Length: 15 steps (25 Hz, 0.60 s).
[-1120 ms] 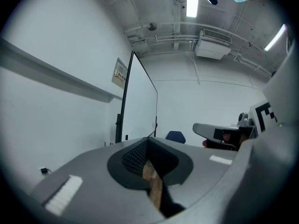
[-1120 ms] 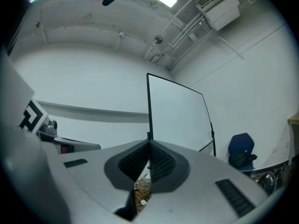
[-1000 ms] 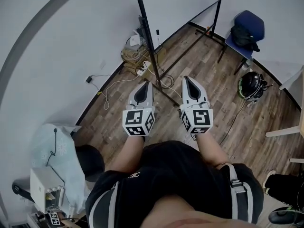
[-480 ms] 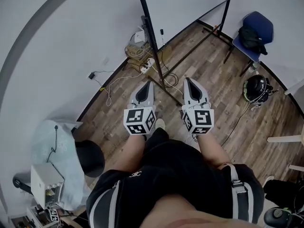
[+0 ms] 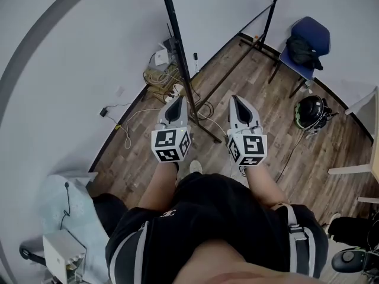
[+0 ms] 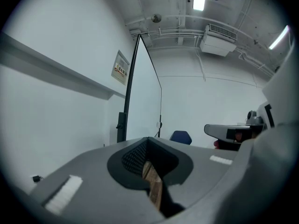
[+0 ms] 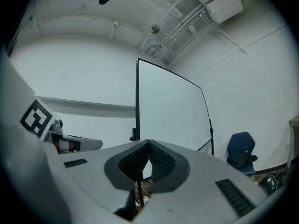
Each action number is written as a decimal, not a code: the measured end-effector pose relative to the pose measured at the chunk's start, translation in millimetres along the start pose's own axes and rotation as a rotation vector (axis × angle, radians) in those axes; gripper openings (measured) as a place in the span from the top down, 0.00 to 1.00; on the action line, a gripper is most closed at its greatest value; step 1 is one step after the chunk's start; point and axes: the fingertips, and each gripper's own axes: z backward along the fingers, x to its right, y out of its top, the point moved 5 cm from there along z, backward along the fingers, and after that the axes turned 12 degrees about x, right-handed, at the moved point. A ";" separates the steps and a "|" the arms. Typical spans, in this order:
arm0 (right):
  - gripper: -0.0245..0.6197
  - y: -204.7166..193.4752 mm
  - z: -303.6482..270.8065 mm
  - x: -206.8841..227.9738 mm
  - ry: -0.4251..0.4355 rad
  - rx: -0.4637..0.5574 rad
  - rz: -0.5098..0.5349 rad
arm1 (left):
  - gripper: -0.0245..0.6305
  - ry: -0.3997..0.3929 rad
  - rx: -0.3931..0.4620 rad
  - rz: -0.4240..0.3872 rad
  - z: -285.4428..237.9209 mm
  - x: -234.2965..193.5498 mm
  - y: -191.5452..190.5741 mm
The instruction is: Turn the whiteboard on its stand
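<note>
The whiteboard [image 7: 170, 111] stands ahead of me, a white panel in a thin black frame on a black stand. In the head view its near post [image 5: 177, 58] rises just beyond my left gripper [image 5: 176, 103], and its far post [image 5: 271, 10] is at the upper right. The left gripper view sees the board [image 6: 145, 97] almost edge-on. My right gripper [image 5: 238, 101] hangs beside the left one, over the stand's floor bar [image 5: 204, 123]. Both grippers are shut with nothing between their jaws, and neither touches the board or stand.
A blue chair [image 5: 308, 40] with a dark bag stands at the far right wall, with a black helmet [image 5: 310, 110] on the wooden floor nearby. A power strip and tangled cables [image 5: 166, 81] lie by the stand's foot. A pale cloth-covered object [image 5: 59, 200] sits at the lower left.
Both grippers stay shut and side by side. The left one has edged slightly up and forward towards the near post, and the head view has shifted a little.
</note>
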 end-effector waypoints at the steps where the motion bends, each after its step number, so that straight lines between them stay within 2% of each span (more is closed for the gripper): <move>1: 0.95 -1.7 -6.5 1.8 -0.011 -0.005 0.008 | 0.95 -0.005 0.000 -0.001 -8.2 -6.3 0.5; 6: 0.95 -11.3 -41.6 8.2 -0.070 -0.028 0.032 | 0.95 -0.027 -0.022 0.004 -46.5 -42.5 -4.9; 15: 0.95 -36.0 -97.7 6.3 -0.168 -0.070 0.082 | 0.94 -0.119 -0.032 0.013 -93.4 -98.2 -32.0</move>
